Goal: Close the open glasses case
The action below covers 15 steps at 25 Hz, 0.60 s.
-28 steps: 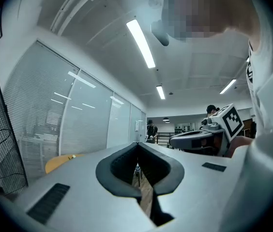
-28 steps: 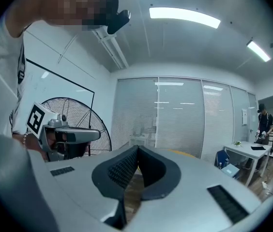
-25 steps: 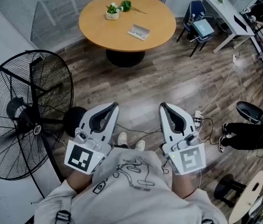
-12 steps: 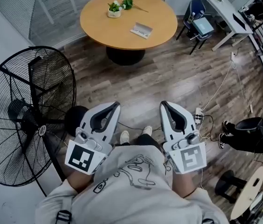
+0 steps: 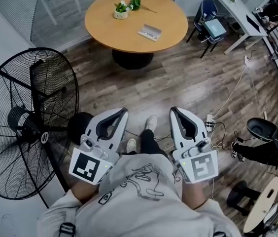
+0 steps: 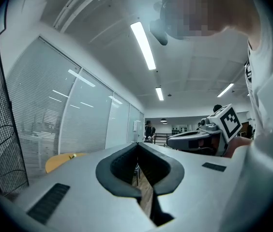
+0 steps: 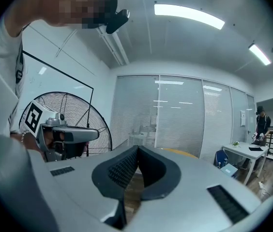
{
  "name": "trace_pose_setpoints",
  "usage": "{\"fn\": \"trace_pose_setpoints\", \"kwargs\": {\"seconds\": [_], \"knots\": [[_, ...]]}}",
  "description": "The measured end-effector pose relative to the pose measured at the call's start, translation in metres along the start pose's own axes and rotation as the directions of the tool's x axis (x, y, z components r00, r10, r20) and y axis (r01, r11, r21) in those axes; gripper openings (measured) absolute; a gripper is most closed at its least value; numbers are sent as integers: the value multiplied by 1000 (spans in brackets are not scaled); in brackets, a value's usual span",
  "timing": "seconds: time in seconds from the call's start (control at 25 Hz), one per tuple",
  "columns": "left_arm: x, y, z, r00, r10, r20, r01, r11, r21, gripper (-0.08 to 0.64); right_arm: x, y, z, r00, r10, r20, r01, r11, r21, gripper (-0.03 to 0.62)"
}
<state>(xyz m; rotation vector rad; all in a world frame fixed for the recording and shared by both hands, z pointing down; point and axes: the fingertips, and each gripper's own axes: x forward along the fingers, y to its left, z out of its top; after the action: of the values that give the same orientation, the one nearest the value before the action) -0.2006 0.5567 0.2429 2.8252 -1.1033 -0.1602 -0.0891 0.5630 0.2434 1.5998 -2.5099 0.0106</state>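
Only the head view shows the glasses case. It lies open on the round wooden table, far ahead of both tools and a little nearer the right one's line. It is too small to tell whether anything is inside. A small pot holding green sprigs and white flowers stands on the same table, ahead of the left gripper and well apart from the case.

The left gripper and the right gripper are held side by side close to the person's chest, pointing forward over the wood floor.

Each tool's own view settles what the head view cannot. The left gripper's dark pads meet at the tips with nothing between them, and so do the right gripper's. The left gripper view catches only a yellow sliver of the table. The right gripper view shows the big standing fan beyond the left tool.
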Motion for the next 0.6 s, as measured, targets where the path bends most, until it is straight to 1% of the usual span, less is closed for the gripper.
{"fn": "trace_pose_setpoints", "kwargs": {"seconds": [0.08, 0.16, 0.24, 0.4, 0.6], "knots": [[5, 0, -3, 1000, -6, -7, 7, 1000, 19, 20, 1, -5, -3, 1000, -1, -3, 1, 1000, 4, 9], [11, 0, -3, 1000, -14, 2, 14, 999, 43, 20, 3, -10, -6, 1000, -3, -6, 3, 1000, 7, 9], [18, 0, -6, 1000, -18, -12, 19, 998, 56, 20, 5, -17, -8, 1000, -4, -2, 4, 1000, 10, 9], [34, 3, -7, 1000, -1, -7, 1, 1000, 10, 20, 11, -32, -12, 1000, -7, -15, 8, 1000, 12, 9], [57, 6, -9, 1000, 2, -18, -1, 1000, 21, 20, 21, -51, -16, 1000, -2, -19, 2, 1000, 17, 9]]}}
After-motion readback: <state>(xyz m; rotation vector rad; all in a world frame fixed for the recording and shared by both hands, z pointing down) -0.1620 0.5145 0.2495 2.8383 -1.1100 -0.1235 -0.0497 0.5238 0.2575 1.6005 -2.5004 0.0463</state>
